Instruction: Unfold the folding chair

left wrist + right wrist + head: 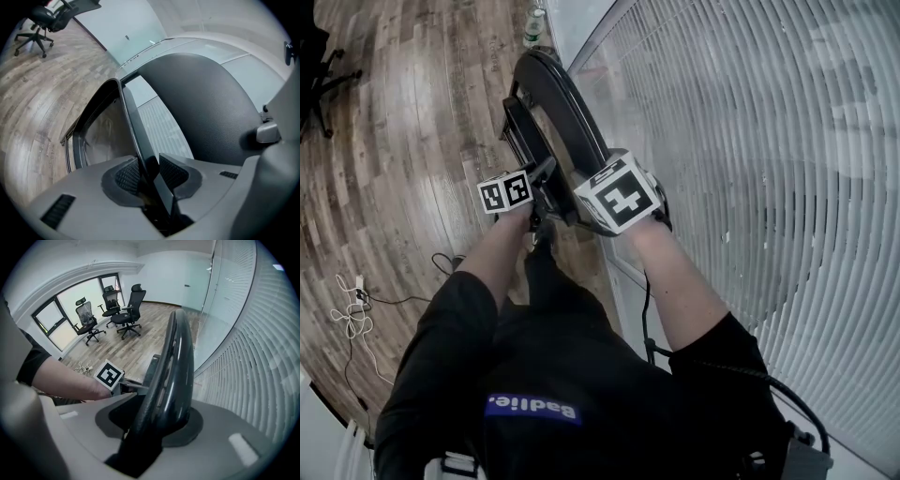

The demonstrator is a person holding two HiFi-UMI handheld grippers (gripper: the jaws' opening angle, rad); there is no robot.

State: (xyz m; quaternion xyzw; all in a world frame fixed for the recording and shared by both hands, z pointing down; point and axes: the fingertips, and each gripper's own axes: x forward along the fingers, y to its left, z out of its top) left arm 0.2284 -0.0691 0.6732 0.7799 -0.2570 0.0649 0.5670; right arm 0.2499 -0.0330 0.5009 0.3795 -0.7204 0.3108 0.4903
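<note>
Now folding chair (551, 98) stands folded: right gripper (159, 416) clamps its top rim (180, 333), left gripper (151, 172) pinches its thin frame (131, 122) just beside.

The folding chair (565, 103) is glossy black plastic (one face finely grained), the floor (403, 141) matt wood.

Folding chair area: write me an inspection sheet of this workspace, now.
Surface: wooden floor, bare around the chair.
Job's things: folding chair, still folded, upright beside the blinds.
Clutter: bottle beyond the chair, by the wall.
Grippers: left gripper shut on the chair's thin frame edge; right gripper shut on its thick back rim.
Cables: white cable bundle on the floor at left; black cable along the right arm.
Surroundings: office chairs near the windows.
</note>
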